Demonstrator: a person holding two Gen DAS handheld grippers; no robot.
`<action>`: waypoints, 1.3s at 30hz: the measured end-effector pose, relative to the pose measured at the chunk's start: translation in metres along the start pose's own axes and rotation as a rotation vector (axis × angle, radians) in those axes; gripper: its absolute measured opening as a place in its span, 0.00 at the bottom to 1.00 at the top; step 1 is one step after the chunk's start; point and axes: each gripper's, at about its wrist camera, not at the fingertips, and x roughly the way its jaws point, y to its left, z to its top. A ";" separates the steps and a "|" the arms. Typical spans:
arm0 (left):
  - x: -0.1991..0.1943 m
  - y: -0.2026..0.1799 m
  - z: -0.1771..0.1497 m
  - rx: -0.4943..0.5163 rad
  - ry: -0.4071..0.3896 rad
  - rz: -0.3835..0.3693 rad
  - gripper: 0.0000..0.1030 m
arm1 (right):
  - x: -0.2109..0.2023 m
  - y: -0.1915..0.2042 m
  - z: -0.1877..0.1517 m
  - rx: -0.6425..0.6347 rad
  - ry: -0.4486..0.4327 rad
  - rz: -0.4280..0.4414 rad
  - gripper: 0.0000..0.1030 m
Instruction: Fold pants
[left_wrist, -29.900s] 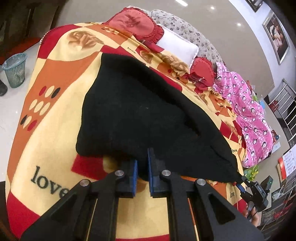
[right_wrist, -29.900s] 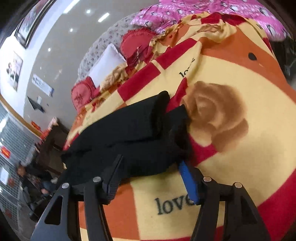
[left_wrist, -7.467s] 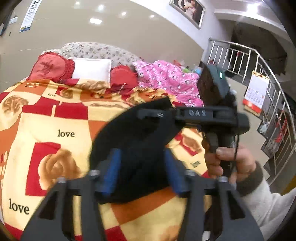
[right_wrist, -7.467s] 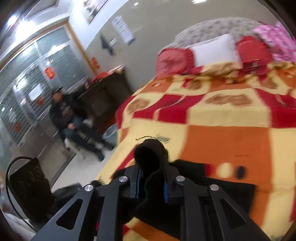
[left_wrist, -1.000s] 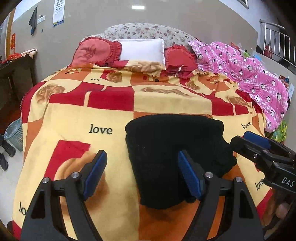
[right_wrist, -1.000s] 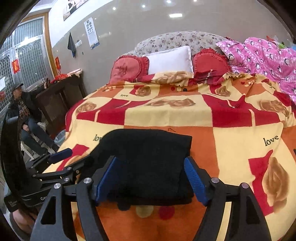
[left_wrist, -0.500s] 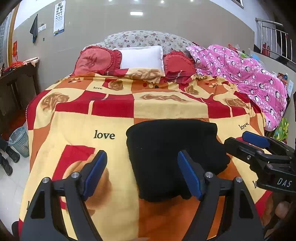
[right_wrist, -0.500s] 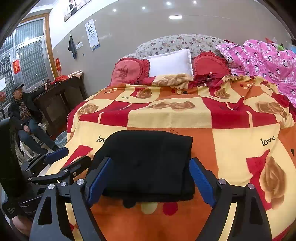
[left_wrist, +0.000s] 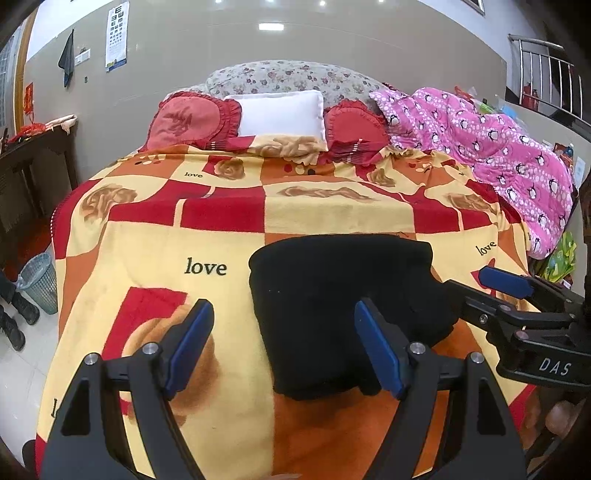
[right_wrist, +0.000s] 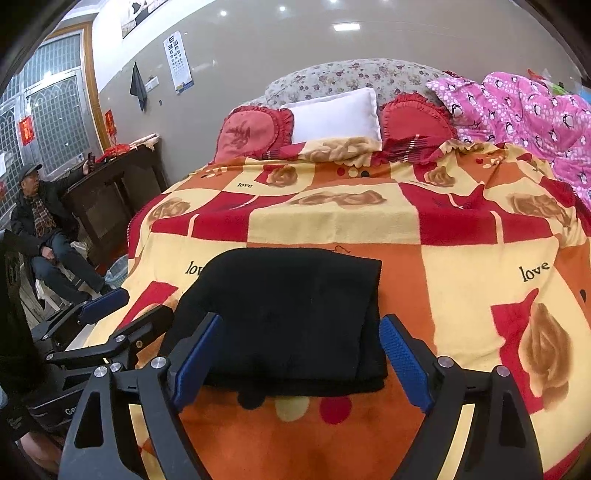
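Only the right wrist view shows a seated person (right_wrist: 40, 221) beside the bed (right_wrist: 332, 221).

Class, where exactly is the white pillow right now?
The white pillow sits at the head of the bed, between two red heart cushions, centre top in both views.

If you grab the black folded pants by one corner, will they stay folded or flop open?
The black pants are probably floppy: soft knit, layered edges sagging onto the blanket. One corner would likely unfold them. They shouldn't slide much on that fuzzy surface.
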 end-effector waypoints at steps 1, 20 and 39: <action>0.000 0.000 0.000 0.000 0.000 0.000 0.76 | 0.000 0.000 0.000 -0.001 0.000 -0.002 0.85; -0.001 -0.003 0.000 0.008 -0.002 0.001 0.76 | 0.008 -0.001 0.001 0.008 0.021 -0.025 0.87; 0.001 -0.003 -0.001 0.013 0.002 -0.005 0.76 | 0.012 -0.002 0.000 0.014 0.032 -0.029 0.87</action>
